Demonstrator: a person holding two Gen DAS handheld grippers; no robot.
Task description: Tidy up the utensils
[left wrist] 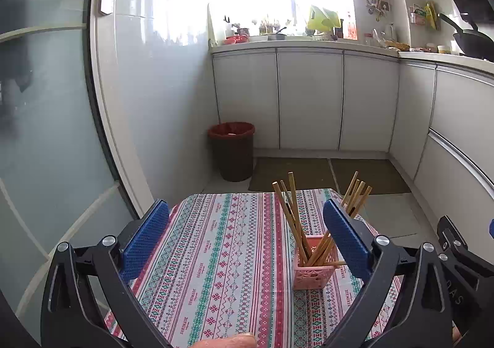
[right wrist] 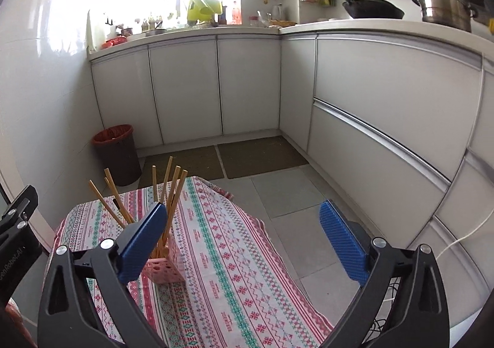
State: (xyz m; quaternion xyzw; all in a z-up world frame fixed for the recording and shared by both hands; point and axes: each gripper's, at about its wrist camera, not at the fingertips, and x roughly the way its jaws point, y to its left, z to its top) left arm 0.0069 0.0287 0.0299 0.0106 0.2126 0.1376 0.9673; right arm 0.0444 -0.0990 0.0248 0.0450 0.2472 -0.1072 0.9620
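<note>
Covering the table, a striped patterned tablecloth [left wrist: 222,255] fills the foreground, with white kitchen cabinets [left wrist: 308,101] and a dark waste bin [left wrist: 233,150] beyond. Left gripper [left wrist: 247,237]: fingers spread wide, grasping nothing, above the cloth. Right gripper [right wrist: 244,243]: likewise released and empty, over the cloth's right edge. A pink perforated holder [left wrist: 311,271] stands upright on the cloth, between the two grippers. Wooden chopsticks [left wrist: 293,218] stand in it, fanned outward.
</note>
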